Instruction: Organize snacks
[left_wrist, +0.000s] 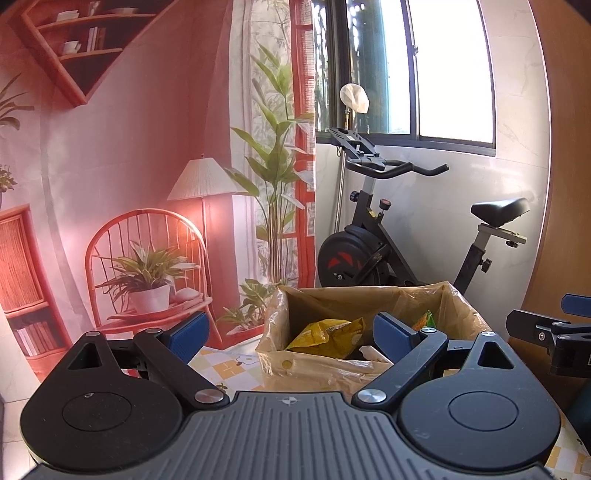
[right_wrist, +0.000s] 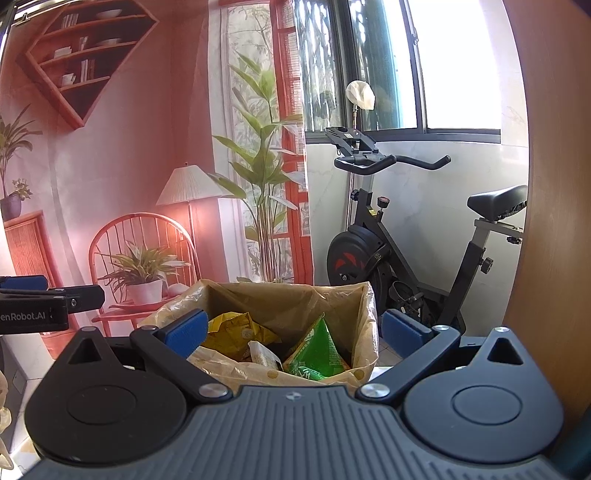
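**Snack packets sit in the lined box, both hand-held grippers spread wide**

A yellow snack packet lies crumpled inside the box, toward its left side, with a green packet standing tilted to its right and a small pale wrapper between them. The box is open-topped and lined with a translucent yellowish plastic bag folded over its rim. It stands on a table covered with a yellow-and-white checked cloth.

The right hand-held gripper points at the box with its jaws wide apart and nothing between its blue pads. The left hand-held gripper is likewise spread wide and empty, aimed at the same box from slightly further left; the right gripper's side shows at the right edge of its view.

Behind the box hangs a printed backdrop of a red room with chair, lamp and plants. To its right an exercise bike stands below a window.
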